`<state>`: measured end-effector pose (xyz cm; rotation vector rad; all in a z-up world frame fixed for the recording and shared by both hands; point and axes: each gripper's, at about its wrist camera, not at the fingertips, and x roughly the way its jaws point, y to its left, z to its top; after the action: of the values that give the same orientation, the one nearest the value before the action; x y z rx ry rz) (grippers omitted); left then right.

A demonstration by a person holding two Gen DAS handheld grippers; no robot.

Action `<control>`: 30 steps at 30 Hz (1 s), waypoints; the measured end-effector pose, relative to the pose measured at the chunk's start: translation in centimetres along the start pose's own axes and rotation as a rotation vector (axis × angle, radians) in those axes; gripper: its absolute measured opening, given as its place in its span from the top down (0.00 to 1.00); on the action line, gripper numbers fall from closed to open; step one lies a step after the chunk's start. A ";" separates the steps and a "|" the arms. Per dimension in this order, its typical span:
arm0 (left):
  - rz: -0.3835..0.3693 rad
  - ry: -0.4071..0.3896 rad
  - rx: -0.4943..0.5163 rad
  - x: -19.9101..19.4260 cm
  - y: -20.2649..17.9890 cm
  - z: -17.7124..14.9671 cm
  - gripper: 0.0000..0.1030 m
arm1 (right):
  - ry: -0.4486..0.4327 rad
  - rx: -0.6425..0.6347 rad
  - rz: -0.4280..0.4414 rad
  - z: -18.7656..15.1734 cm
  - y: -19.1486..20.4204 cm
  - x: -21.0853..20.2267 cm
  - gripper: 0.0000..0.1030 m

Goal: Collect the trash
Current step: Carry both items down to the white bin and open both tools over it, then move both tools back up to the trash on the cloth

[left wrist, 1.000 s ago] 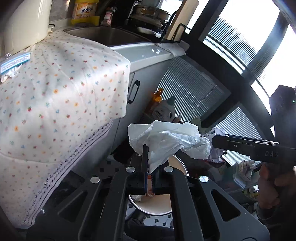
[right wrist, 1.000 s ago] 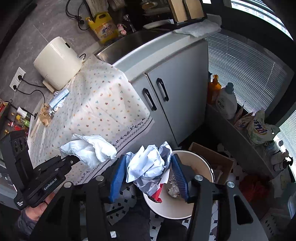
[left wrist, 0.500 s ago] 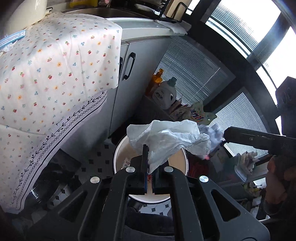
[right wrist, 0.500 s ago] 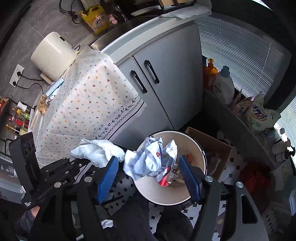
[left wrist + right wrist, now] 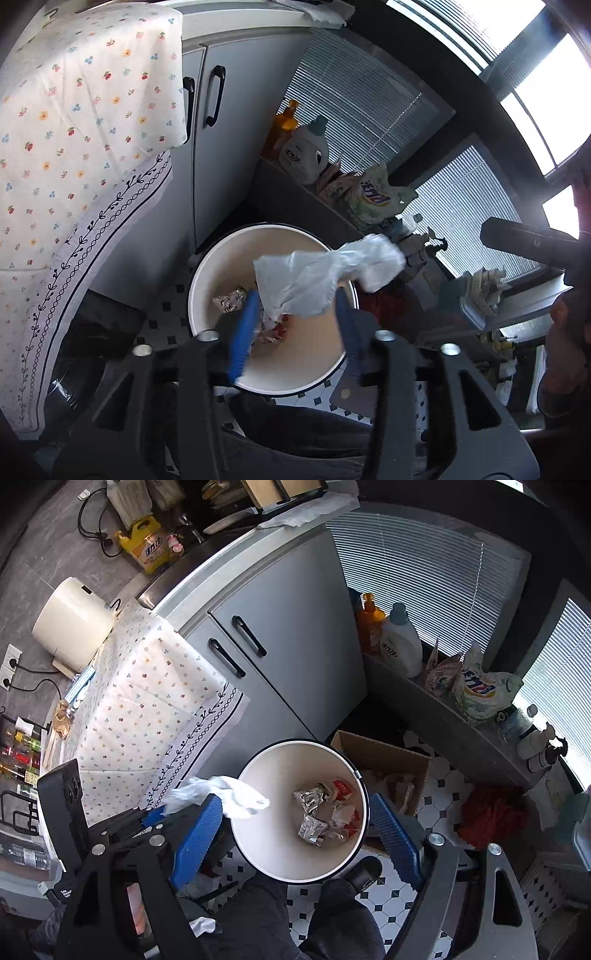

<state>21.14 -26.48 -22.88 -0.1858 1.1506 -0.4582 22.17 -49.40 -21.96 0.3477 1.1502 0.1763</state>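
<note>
A round cream trash bin stands on the tiled floor below both grippers. My right gripper hangs over it, its blue-padded jaws opening wide with nothing between them. Crumpled foil and red-and-white wrappers lie on the bin's bottom. My left gripper is above the bin too, and its jaws are opening. A crumpled white tissue hangs loose between and above its fingertips, and neither pad presses on it. In the right wrist view the same tissue sits over the bin's left rim.
A grey cabinet and a table with a floral cloth stand left of the bin. An open cardboard box and a red cloth lie to its right. Detergent bottles line the sill. The person's legs are below.
Both grippers moved over the bin. The right jaws spread and the crumpled wrappers dropped into the bin. The left jaws, shut on the white tissue before, have opened and let it go.
</note>
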 end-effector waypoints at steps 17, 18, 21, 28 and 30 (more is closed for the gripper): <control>0.130 -0.131 -0.099 -8.3 6.9 1.2 0.20 | -0.052 -0.092 0.042 2.8 8.6 0.5 0.12; 0.141 -0.142 -0.109 -9.0 7.5 1.2 0.20 | -0.053 -0.104 0.050 3.0 9.4 0.6 0.11; 0.173 -0.174 -0.143 -11.2 9.4 1.2 0.19 | -0.055 -0.147 0.076 3.7 12.3 1.0 0.11; 0.233 -0.249 -0.225 -16.0 14.2 1.1 0.17 | -0.050 -0.245 0.141 5.2 19.4 2.0 0.09; 0.248 -0.275 -0.249 -17.3 15.4 1.2 0.16 | -0.054 -0.282 0.157 5.6 21.8 2.2 0.09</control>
<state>20.48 -5.17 -13.63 -0.3081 0.9413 -0.0646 29.06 -29.38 -14.00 0.1909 1.0289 0.4595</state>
